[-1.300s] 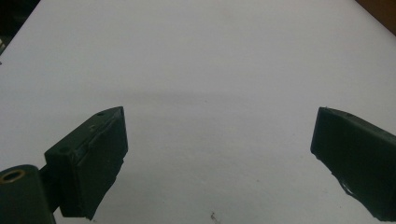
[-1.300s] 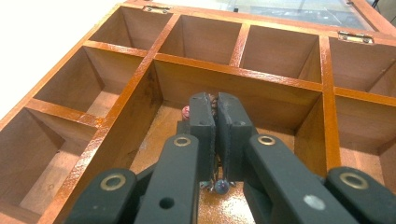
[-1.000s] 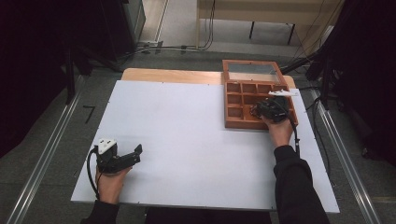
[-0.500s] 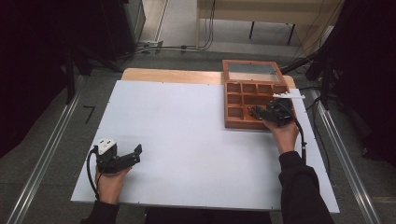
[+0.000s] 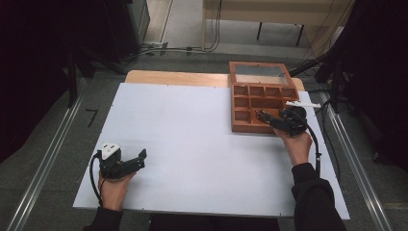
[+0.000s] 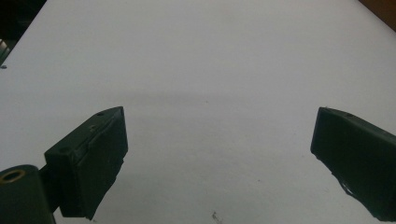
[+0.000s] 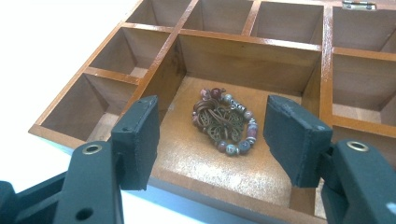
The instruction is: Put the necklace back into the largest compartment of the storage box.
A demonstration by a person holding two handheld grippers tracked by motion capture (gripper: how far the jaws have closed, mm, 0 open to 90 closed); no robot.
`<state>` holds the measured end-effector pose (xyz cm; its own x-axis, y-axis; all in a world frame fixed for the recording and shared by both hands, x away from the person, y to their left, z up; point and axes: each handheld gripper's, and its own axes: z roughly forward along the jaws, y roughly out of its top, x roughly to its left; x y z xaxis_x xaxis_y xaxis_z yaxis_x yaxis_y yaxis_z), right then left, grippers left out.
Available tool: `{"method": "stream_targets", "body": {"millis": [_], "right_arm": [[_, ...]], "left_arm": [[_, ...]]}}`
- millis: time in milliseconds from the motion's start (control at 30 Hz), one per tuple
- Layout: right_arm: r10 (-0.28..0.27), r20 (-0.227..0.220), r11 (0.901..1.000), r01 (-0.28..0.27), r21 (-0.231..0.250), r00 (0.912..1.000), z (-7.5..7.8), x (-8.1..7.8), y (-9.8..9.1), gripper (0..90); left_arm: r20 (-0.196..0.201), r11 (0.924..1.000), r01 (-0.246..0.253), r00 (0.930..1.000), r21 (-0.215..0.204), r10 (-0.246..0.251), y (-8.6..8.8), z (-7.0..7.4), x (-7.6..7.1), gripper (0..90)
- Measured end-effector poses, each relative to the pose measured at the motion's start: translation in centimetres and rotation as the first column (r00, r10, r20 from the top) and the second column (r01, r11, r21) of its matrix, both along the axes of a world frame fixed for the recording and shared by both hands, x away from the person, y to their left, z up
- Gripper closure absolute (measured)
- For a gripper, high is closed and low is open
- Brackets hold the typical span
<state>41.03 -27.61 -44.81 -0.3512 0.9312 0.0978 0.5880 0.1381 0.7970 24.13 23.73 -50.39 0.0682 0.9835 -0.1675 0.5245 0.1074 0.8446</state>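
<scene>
**Beads in the big compartment, jaws parted above them**

Hovering at the near edge of the wooden box [image 5: 262,103], the right gripper [image 5: 273,119] has its jaws spread apart with nothing between them. From the right gripper view they straddle the wide middle compartment, one jaw over its left wall and the other toward its right wall, and the beaded bracelet [image 7: 223,120] lies on the compartment floor between and beyond them, untouched. The bracelet is a bunched heap of reddish, grey and brown beads tangled with coppery wire loops, sitting toward the back of that compartment, close to the rear wall but not against the side walls.

The box is open. Its lid [image 5: 261,73] lies back flat behind it, and a small brass hinge [image 7: 358,5] shows at the far rim in the right gripper view. Two small compartments on the left side of the box hold nothing I can make out, the row along the back looks bare as well, and those on the right are cut off by the frame's edge.

The box stands on the far right part of the white bench [image 5: 192,130]. Well apart from it, at the near left corner, the left gripper [image 5: 134,162] rests low on the bench in the person's left hand [image 5: 114,188], its jaws wide and released over bare white surface. The right hand [image 5: 297,147] grips its tool from behind, cable trailing back along the dark sleeve [image 5: 315,199].
</scene>
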Motion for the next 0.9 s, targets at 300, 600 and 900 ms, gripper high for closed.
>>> {"method": "stream_targets", "body": {"millis": [300,600,900], "right_arm": [[0.006,0.023,1.0,-0.006,0.006,0.9997,0.1,-1.2,-0.4,31.8],[0.012,0.034,0.9997,-0.013,0.021,0.9993,0.3,-2.6,-1.0,29.4],[0.021,0.069,0.9997,-0.022,0.007,0.9974,0.4,-4.4,-1.4,27.4]], "left_arm": [[0.001,1.0,-0.004,1.0,0.0,0.004,0.2,0.0,0.0,4.5],[0.002,1.0,-0.004,1.0,0.001,0.004,0.1,0.0,0.0,4.5],[0.002,1.0,-0.003,1.0,0.001,0.003,0.1,0.1,-0.1,4.4]]}}
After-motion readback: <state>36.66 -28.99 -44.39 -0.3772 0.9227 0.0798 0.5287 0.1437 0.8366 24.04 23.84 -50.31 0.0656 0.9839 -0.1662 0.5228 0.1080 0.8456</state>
